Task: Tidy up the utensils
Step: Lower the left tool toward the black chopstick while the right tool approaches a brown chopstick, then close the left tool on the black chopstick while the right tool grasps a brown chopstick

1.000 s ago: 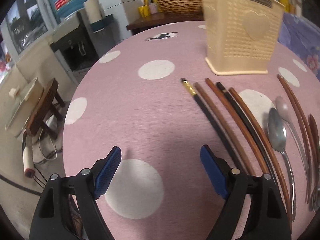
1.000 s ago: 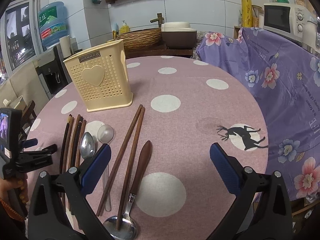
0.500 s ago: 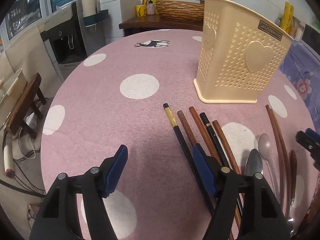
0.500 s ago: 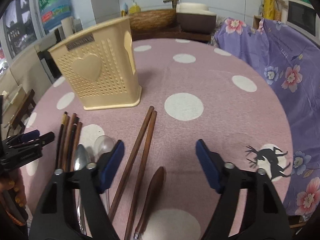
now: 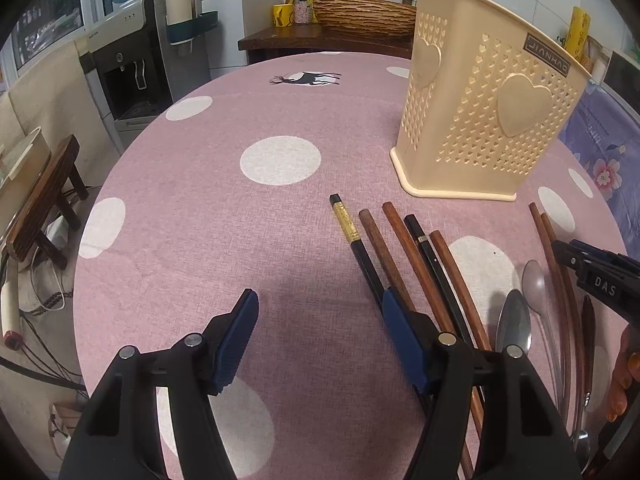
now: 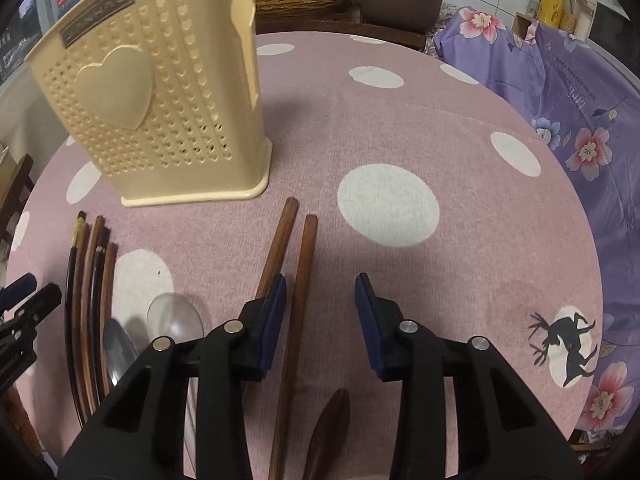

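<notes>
A cream perforated utensil holder (image 5: 480, 120) (image 6: 160, 100) stands upright on the pink dotted table. My left gripper (image 5: 319, 300) is open low over the cloth. Its right finger (image 5: 400, 328) lies over a black chopstick with a gold band (image 5: 348, 226), the leftmost of several dark and brown chopsticks (image 5: 420, 256). My right gripper (image 6: 320, 284) is open and its jaws are closing. One brown chopstick (image 6: 302, 264) lies between them, and its twin (image 6: 278, 240) runs under the left finger. A metal spoon (image 5: 514, 320) and a clear spoon (image 6: 174, 316) lie between the two groups.
A wooden-handled spoon (image 6: 328, 432) lies under the right gripper. Purple floral cloth (image 6: 580, 100) drapes the table's right side. Off the table's left edge are a water dispenser (image 5: 136, 68) and a wooden stool (image 5: 44, 200). A woven basket (image 5: 360, 8) sits on the counter behind.
My right gripper moved forward and down to the pair of brown chopsticks and its jaws narrowed a lot. The left gripper turned toward the holder and its jaws narrowed a little.
</notes>
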The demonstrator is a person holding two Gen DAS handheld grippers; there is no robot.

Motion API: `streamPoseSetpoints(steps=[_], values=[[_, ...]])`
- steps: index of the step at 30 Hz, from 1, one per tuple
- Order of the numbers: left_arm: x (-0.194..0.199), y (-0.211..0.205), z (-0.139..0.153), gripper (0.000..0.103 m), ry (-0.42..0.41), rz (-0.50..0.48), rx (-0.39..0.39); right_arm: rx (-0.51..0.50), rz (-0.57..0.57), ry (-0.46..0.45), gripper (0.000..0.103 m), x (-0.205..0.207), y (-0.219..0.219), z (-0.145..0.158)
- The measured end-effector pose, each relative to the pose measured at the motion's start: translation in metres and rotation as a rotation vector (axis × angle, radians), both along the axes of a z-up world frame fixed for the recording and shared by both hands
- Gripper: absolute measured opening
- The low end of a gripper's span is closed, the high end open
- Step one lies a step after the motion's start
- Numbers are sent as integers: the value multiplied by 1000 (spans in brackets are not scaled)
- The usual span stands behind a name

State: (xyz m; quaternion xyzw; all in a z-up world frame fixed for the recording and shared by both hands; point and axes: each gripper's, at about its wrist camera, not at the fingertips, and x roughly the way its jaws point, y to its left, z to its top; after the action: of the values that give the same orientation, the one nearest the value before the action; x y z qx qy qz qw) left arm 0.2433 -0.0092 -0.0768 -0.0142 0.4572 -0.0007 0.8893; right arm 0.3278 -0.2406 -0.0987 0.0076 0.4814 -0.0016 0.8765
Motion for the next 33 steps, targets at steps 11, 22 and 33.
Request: streamPoseSetpoints(steps=[11, 22, 33], values=[[19, -15, -5, 43, 41, 5, -17, 9, 1, 14, 29, 7, 0, 2], [35, -21, -7, 35, 57, 21, 51, 9, -21, 33, 29, 13, 5, 3], [42, -33, -7, 10, 39, 23, 58, 4, -28, 11, 8, 14, 10, 3]])
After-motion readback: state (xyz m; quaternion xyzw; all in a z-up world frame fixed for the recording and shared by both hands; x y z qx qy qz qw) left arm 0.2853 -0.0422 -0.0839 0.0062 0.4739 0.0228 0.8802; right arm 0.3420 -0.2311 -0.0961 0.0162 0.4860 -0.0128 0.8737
